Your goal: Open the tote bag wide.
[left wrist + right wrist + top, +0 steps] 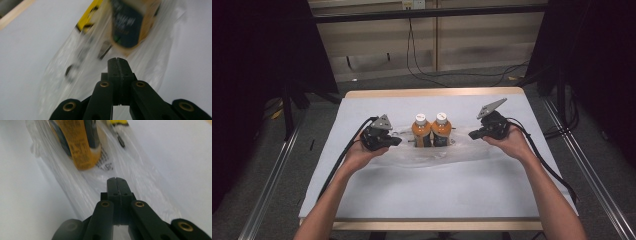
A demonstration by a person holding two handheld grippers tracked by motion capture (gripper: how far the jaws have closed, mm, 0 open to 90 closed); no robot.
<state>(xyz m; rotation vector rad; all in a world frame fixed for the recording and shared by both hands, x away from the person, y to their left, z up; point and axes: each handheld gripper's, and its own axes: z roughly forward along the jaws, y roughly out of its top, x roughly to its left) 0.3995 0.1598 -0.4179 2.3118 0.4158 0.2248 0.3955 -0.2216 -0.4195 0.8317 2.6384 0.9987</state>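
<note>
Two orange bottles [432, 131] with white caps stand upright, side by side and touching, at the middle of the bench [432, 190], inside a clear plastic bag [462, 152]. Each bottle carries a dark label panel; the print on it, and black print on the bag, is too blurred to read. The left hand-held gripper [396, 141] has its jaws pressed together on the bag's left end. The right hand-held gripper [473, 134] likewise has its jaws pressed together, pinching the bag's right end. A white cloth [377, 200] covers the bench.
</note>
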